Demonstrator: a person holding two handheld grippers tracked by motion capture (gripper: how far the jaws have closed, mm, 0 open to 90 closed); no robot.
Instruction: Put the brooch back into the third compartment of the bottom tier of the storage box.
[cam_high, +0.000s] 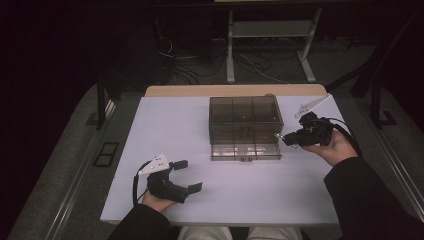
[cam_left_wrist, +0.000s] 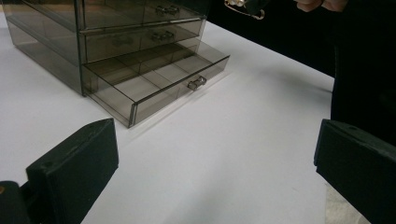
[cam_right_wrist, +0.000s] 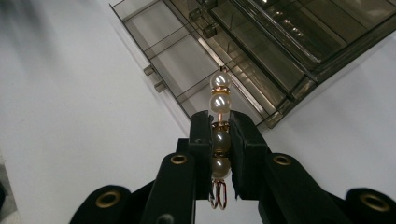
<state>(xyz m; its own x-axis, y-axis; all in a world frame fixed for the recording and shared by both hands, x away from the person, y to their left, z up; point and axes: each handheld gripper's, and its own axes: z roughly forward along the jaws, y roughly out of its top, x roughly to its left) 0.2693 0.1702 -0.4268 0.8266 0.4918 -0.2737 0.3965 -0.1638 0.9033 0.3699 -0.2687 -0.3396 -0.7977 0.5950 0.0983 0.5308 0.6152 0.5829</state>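
Note:
A smoky clear drawer cabinet (cam_high: 245, 120) stands mid-table with its bottom drawer (cam_high: 245, 151) pulled out; that drawer (cam_left_wrist: 154, 84) has dividers and looks bare inside. My right gripper (cam_high: 286, 138) is shut on a pearl-and-gold bead pin (cam_right_wrist: 219, 116), held just right of the open drawer (cam_right_wrist: 187, 60), a little above the table. The pin's tip sticks out past the jaws toward the cabinet. My left gripper (cam_high: 189, 175) rests open near the table's front left, well clear of the cabinet, with nothing between its pads (cam_left_wrist: 74, 168).
The white table (cam_high: 165, 130) has bare room left of and in front of the cabinet. A wooden edge (cam_high: 200, 90) runs along the far side. Cables and desk legs (cam_high: 231, 50) lie on the floor beyond. A dark sleeve (cam_high: 365, 195) comes in at the lower right.

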